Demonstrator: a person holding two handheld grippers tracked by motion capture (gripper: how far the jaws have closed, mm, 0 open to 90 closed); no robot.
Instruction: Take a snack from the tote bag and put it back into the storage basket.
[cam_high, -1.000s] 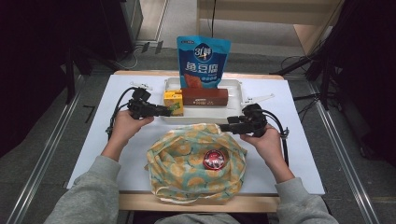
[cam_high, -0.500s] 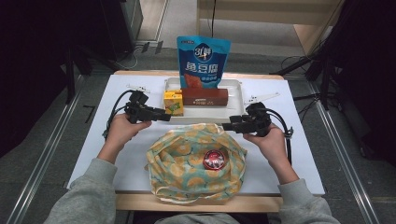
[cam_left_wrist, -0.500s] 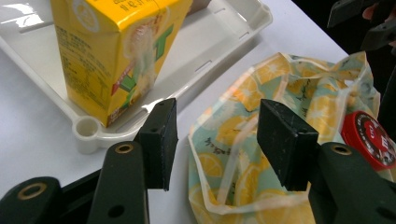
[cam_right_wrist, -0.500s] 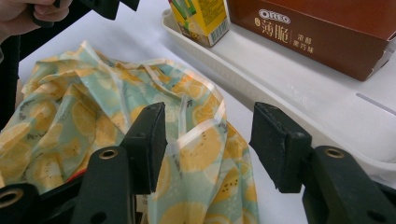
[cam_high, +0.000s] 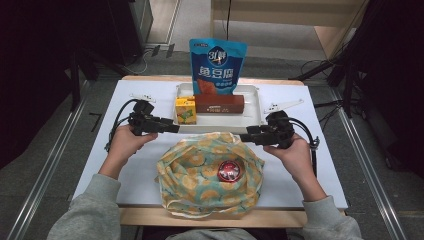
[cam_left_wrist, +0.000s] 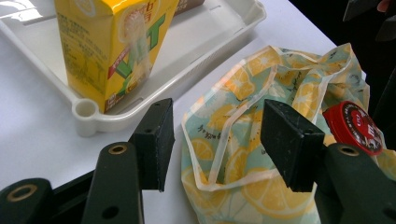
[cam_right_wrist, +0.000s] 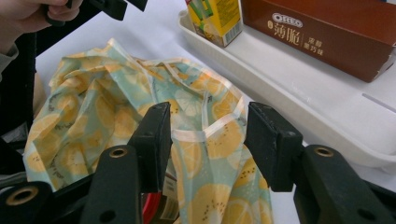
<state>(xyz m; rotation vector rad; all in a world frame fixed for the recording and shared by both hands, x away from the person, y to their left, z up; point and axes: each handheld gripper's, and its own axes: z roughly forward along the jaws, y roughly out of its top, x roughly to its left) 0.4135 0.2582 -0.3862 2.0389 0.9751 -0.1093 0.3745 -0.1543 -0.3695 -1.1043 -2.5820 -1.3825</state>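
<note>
Left gripper (cam_left_wrist: 215, 140) has just been opening, bag (cam_high: 210, 175) rim loose between its jaws. Right gripper (cam_right_wrist: 205, 144) closing around rim, not pinching yet. I judge mouth-spreading underway.

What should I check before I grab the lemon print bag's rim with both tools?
1. Left tool open, its jaws having just been opening: ok.
2. Right tool open, though its jaws have just been closing: ok.
3. Bag rim between the right pads, not pressed: ok.
4. Bag handle loop lies past the left pads: ok.
5. Red-lidded item sits in the bag: ok.
6. Tray with yellow carton and brown box stands apart from the bag: ok.
</note>
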